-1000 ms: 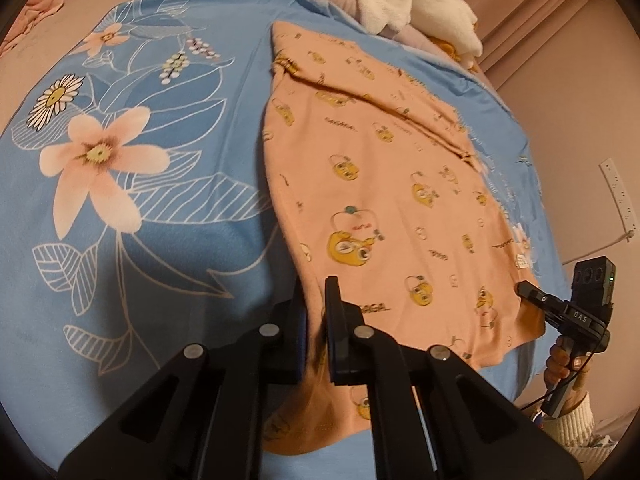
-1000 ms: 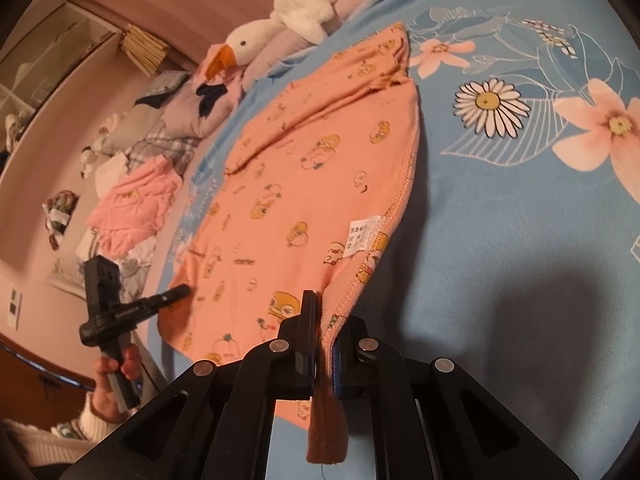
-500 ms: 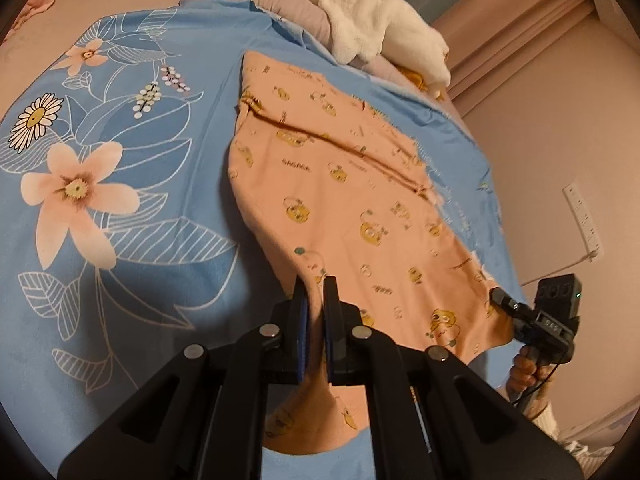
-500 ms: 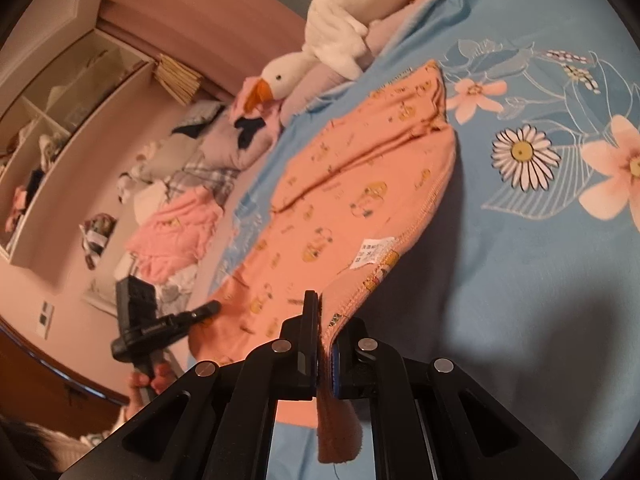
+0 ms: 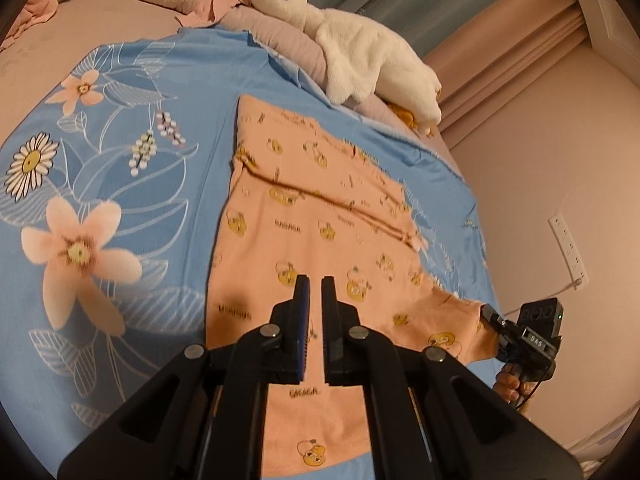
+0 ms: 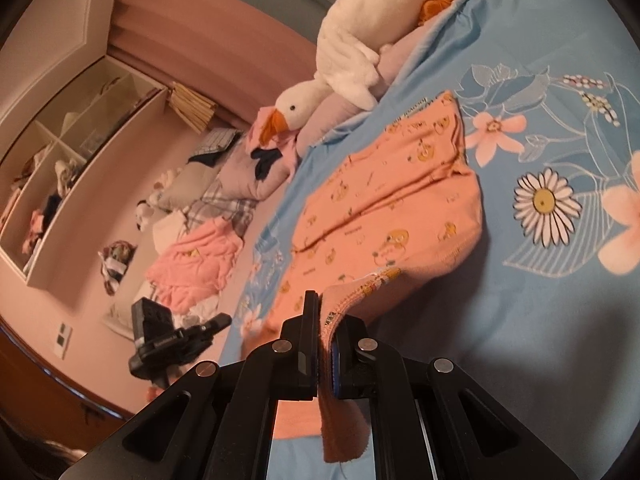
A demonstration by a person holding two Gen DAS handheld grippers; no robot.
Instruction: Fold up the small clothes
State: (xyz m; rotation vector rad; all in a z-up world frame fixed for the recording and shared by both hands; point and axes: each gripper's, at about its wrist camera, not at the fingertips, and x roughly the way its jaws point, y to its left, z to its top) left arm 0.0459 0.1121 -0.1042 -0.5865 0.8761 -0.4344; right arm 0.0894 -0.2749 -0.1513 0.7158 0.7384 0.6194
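Note:
An orange garment with yellow duck prints (image 5: 320,216) lies on the blue floral sheet (image 5: 120,184). My left gripper (image 5: 311,304) hovers over its near part with the jaws slightly apart and nothing between them. My right gripper (image 6: 325,332) is shut on the garment's hem (image 6: 348,300) and holds that corner lifted off the sheet; the rest of the garment (image 6: 384,208) stretches away from it. In the left wrist view the right gripper (image 5: 520,340) holds the garment's right corner. In the right wrist view the left gripper (image 6: 176,336) is at the far side.
A white plush goose (image 5: 360,48) and pillows lie at the head of the bed. A pink garment (image 6: 196,264) and other clothes lie beyond the sheet. A wall with a socket (image 5: 568,252) is on the right; shelves (image 6: 60,184) stand behind.
My left gripper has let go of the garment, opened a little and risen over it. My right gripper has kept its hold and lifted the corner higher.

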